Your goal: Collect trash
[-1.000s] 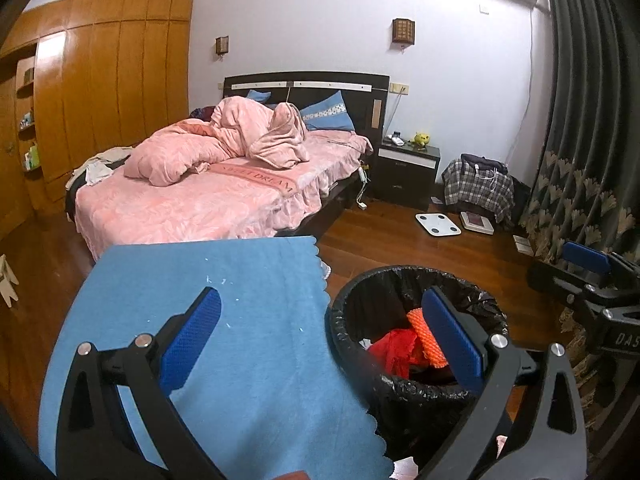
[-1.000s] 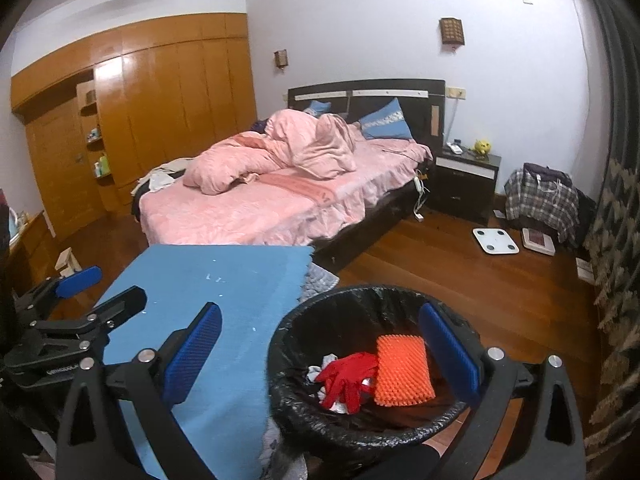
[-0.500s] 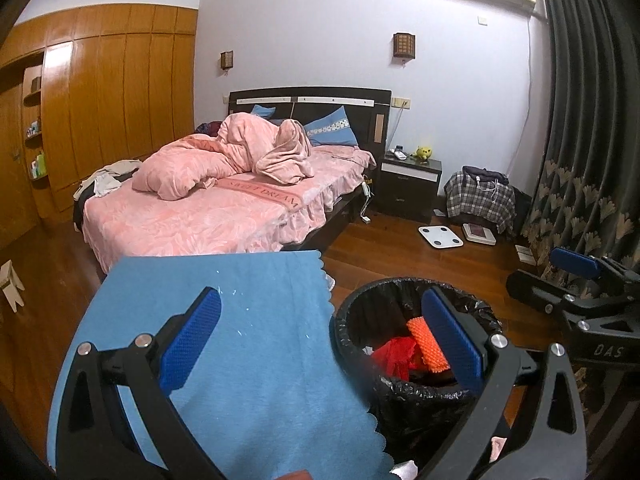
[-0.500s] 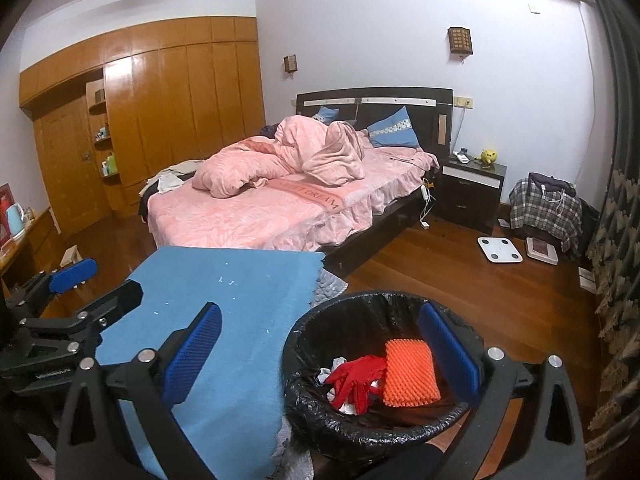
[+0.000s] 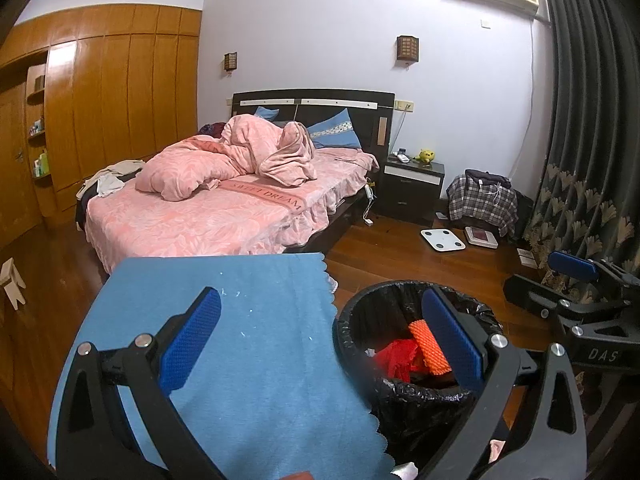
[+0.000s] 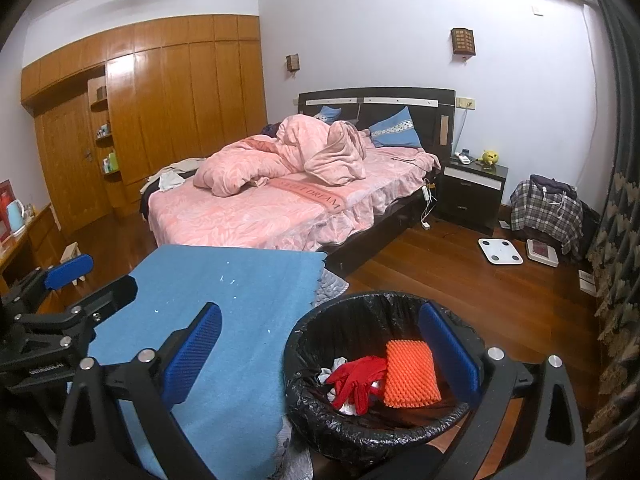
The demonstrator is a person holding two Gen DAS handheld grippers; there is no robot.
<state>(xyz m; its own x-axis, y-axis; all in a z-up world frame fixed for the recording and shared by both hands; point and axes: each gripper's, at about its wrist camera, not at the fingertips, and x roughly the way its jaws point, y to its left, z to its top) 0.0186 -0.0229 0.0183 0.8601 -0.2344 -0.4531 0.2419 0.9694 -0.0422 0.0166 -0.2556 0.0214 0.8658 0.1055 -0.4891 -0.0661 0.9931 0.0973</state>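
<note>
Grippers (image 6: 320, 344) spread wide, seemingly empty.

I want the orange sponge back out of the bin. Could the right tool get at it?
Probably yes. The right tool is open and empty above the bin, and the sponge lies on top, uncovered, beside a red glove.

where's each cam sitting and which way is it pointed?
Left wrist: rides the left hand-held gripper, above the blue cloth, facing the bed; own open fingers frame it, right hand-held gripper at right edge.
Right wrist: rides the right hand-held gripper above the trash bin, facing the bed too; left hand-held gripper at left edge.
Shared: bin, orange pad, red glove, cloth, bed.
</note>
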